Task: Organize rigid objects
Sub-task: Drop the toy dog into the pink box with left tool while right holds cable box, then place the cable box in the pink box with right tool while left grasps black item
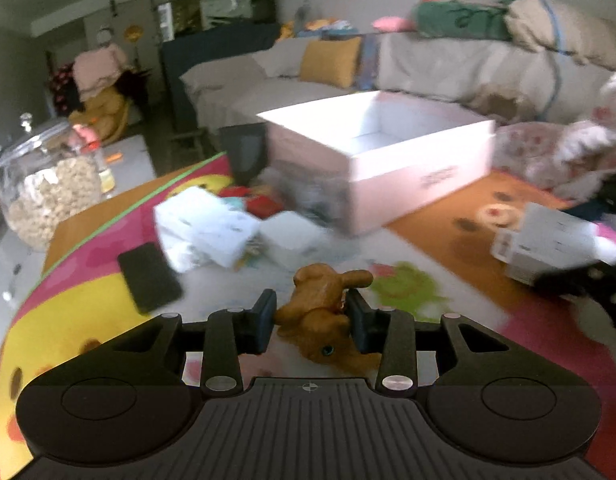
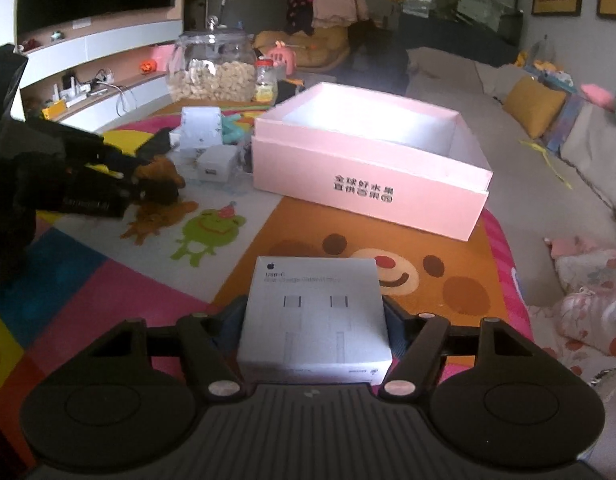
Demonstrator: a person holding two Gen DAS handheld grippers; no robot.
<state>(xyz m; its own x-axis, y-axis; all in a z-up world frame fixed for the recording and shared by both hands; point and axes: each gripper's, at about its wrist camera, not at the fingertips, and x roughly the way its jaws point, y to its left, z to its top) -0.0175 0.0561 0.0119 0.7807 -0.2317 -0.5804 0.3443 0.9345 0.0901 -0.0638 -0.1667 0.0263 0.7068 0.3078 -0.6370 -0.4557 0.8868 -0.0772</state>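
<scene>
While I watch both views: two grips
Left hand-held gripper (image 1: pixel 312 320): I see it pinching the brown toy animal (image 1: pixel 321 300) above the mat (image 1: pixel 68 304)
Right hand-held gripper (image 2: pixel 313 320): clamps my white cable box (image 2: pixel 313 316), short of the pink box (image 2: pixel 367 184)

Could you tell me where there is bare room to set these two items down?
The pink box looks empty inside. The mat between it and the white carton is bare. It is crowded left of the box, around the charger.
</scene>
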